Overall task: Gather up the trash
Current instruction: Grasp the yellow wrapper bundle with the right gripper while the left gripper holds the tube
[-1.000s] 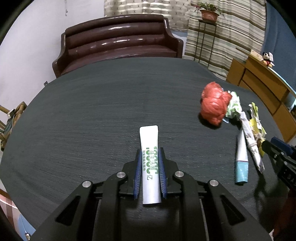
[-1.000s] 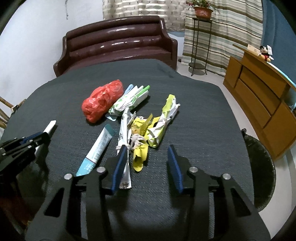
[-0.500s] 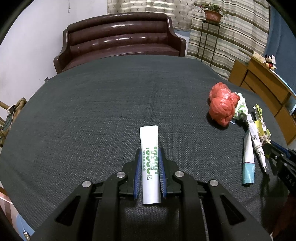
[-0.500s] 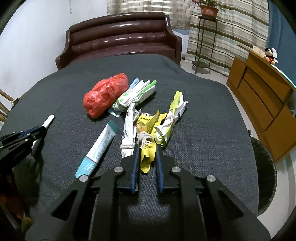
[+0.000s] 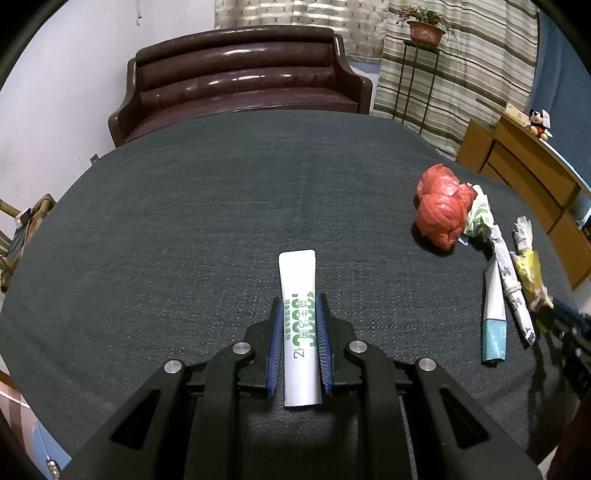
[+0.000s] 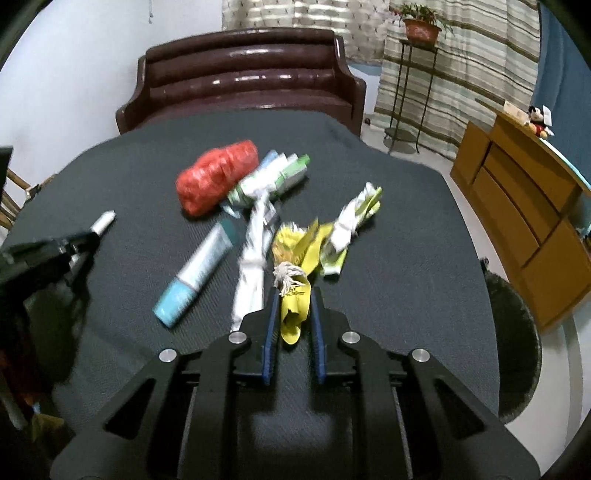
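Both pickups look made. At the frame's lower centre, the left claw is clamped on a white toothpaste-style tube with green print, and the right claw pinches a crumpled yellow wrapper tied with white string over the dark cloth-covered counter. Next, I judge, each lifts clear without dragging the neighbouring litter.

A home living room. At the top centre of the frame a dark brown leather sofa stands against a white wall. Striped curtains hang at the upper right, with a potted plant on a thin metal stand before them. At the right edge a wooden cabinet carries a small plush toy. A dark cloth covers the desk in the foreground.
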A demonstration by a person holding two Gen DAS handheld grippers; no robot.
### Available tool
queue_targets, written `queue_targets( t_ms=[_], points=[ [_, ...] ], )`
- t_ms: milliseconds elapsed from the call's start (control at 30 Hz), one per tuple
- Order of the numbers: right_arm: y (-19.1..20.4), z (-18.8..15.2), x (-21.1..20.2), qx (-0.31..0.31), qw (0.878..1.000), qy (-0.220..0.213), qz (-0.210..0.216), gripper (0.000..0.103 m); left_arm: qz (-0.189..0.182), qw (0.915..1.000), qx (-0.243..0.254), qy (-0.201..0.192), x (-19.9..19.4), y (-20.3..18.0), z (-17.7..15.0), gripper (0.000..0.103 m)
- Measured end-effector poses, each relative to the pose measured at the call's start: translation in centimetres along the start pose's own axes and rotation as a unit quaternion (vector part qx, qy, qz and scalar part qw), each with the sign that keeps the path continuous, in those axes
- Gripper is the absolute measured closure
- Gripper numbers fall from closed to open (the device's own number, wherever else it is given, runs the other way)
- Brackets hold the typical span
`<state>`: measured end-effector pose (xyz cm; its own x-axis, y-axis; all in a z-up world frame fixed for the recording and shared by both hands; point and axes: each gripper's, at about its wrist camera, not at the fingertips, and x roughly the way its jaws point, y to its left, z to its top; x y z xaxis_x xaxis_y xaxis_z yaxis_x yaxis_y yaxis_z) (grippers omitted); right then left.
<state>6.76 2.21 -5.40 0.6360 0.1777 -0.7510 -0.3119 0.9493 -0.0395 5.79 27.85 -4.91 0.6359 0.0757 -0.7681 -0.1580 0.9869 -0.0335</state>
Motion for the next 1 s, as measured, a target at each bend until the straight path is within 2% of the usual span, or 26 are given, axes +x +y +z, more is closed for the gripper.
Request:
queue_targets(
  t_ms=[100,167,333,467,500,533,633,1000],
  points=[
    [-0.5,-0.1,0.5,0.011,1.000,0.010,0.001,0.084,0.002,1.0000,-0.003,0.002,0.0,0.0,0.1,0.084],
    [-0.7,0.1,0.6,0.018,1.000,0.011,0.002,0.077,0.002,1.0000,-0.005,0.002,-0.1,0.0,0.1,0.084],
    [-0.3,1.1,1.2,0.008,1.000,0.011,0.005,0.075,0.002,1.0000,-0.005,0.001,-0.2,0.0,0.1,0.084],
    [0.2,1.6,2.0,-0.002,1.000,0.020,0.006,0.075,0.002,1.0000,-0.009,0.002,-0.1,-0.1,0.1,0.084],
    [0.3,1.6,2.3,-0.004,1.000,0.021,0.005,0.076,0.002,1.0000,-0.009,0.003,-0.1,-0.1,0.1,0.084],
    [0.4,1.7,2.3,-0.006,1.000,0.020,0.003,0.082,0.001,1.0000,-0.009,0.003,-0.1,-0.1,0.2,0.084],
    [0.4,1.7,2.2,-0.009,1.000,0.019,0.003,0.084,0.001,1.0000,-0.009,0.003,-0.1,-0.1,0.2,0.084],
    [0.1,1.5,0.2,-0.001,1.000,-0.013,0.007,0.085,0.001,1.0000,-0.009,0.000,-0.3,-0.3,0.2,0.084]
  ],
)
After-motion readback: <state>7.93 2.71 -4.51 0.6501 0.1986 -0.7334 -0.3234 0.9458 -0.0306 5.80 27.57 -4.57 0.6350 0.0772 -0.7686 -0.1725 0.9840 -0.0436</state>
